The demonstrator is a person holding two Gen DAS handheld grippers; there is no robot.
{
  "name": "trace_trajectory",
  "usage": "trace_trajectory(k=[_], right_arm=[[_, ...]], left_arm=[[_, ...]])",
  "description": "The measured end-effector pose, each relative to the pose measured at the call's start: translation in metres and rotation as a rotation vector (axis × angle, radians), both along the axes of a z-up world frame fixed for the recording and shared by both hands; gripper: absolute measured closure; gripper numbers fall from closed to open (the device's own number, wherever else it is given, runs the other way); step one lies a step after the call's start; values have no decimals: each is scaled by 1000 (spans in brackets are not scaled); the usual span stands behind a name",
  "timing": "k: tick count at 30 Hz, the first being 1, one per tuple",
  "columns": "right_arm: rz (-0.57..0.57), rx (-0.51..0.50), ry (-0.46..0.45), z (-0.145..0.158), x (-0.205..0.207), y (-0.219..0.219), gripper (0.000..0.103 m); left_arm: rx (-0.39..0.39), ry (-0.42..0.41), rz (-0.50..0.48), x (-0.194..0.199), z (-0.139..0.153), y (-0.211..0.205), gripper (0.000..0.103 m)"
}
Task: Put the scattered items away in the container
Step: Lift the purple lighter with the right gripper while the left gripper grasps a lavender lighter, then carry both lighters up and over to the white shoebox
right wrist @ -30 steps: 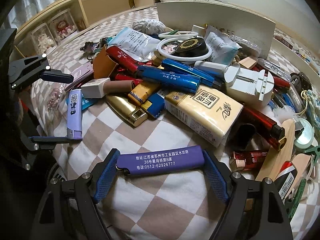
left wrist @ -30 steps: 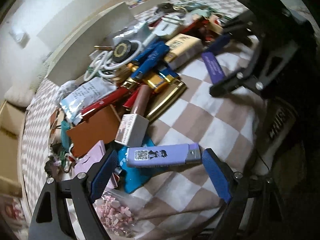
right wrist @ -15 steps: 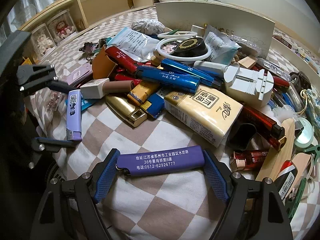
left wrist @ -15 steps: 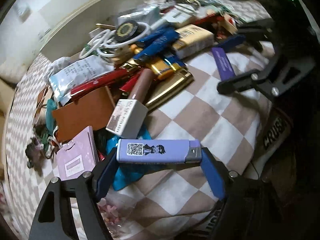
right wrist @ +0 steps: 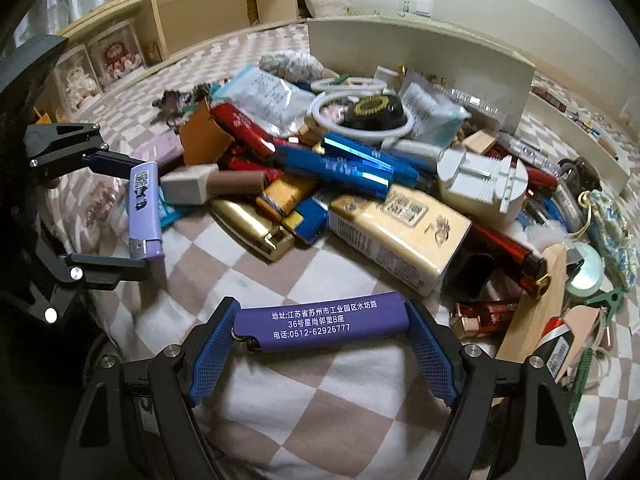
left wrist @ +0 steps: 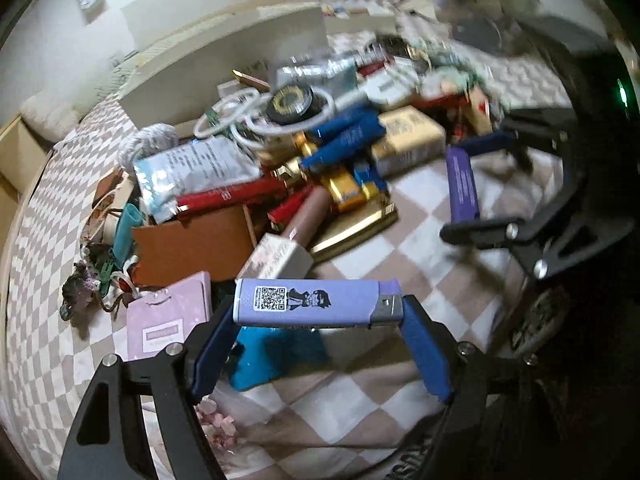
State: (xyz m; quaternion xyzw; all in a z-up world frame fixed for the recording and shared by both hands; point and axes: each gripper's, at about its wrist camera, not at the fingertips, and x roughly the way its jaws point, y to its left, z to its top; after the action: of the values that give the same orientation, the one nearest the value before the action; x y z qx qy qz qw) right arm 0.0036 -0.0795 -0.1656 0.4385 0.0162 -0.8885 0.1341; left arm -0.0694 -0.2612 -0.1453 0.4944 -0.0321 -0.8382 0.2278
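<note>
My left gripper is shut on a lilac lighter with a QR code, held end to end above the checked cloth; the lighter also shows in the right wrist view. My right gripper is shut on a dark purple lighter with white print, held crosswise just above the cloth; it also shows in the left wrist view. A pile of scattered items lies beyond both: blue tubes, a cream carton, a gold lighter. A cream open box stands behind the pile.
A checked cloth covers the surface. A white plastic tool and red lighters lie at right. An orange card and pink card lie at left. Wooden shelving runs along the back.
My left gripper has lifted the lilac lighter off the cloth and turned towards the pile. The right gripper has risen slightly with the purple lighter still in it.
</note>
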Motion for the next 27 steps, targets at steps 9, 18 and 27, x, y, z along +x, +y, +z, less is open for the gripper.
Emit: trace_trajectory(k=[9, 18, 27], right_arm=[[-49, 1, 93, 39, 15, -3, 20], [-111, -4, 209, 91, 25, 1, 20], [-145, -11, 312, 145, 39, -2, 20]], left_arm=[[15, 164, 81, 7, 43, 16, 23], [-9, 325, 154, 17, 88, 32, 23], [-71, 432, 191, 26, 133, 57, 23]])
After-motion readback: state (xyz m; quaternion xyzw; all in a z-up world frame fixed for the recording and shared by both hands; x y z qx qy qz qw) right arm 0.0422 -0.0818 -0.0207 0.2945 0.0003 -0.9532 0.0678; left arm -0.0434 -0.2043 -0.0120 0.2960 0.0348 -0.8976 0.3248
